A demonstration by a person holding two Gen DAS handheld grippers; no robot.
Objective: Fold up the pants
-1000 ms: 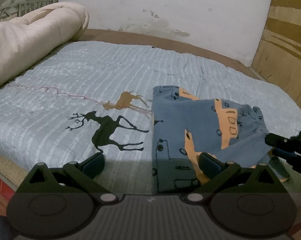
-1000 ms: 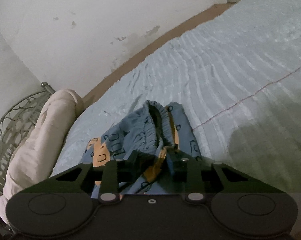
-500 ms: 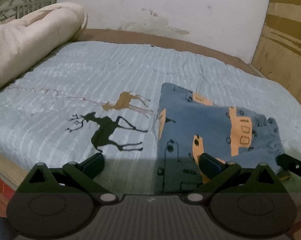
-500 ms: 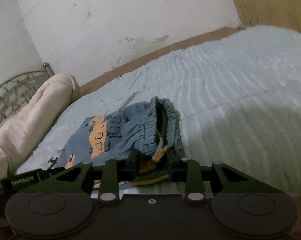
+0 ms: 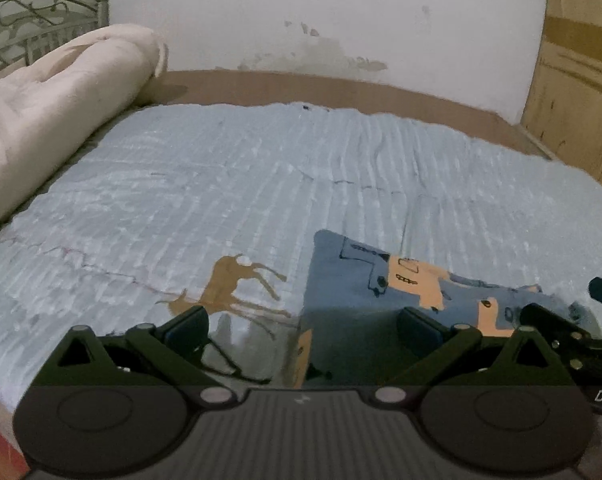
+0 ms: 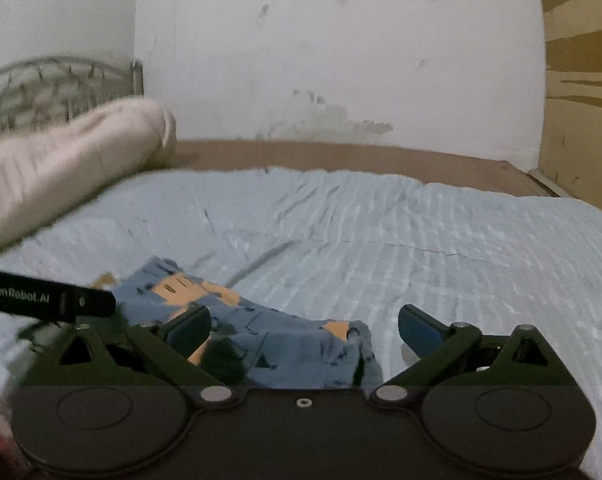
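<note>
Both tongs stand spread wide and hold nothing: the left gripper (image 5: 303,328) hovers low over the near edge of the bed (image 5: 229,184), its right finger above the pants (image 5: 361,292) and its left finger above the deer print (image 5: 229,280), while the right gripper (image 6: 305,326) hangs just above the same garment with its jaws apart, cloth showing between and below them. The pants (image 6: 285,344), blue with orange patches, lie folded into a compact, roughly rectangular bundle on the pale blue quilt, near the front edge and well clear of the rolled duvet (image 5: 57,108) at the headboard side. With nothing gripped and the bundle resting flat, the fold looks largely done; the open jaws suggest either a release or readiness for one more fold. Any next grasp would need both layers pinched together, since the soft fabric could slip and spoil the stack.
</note>
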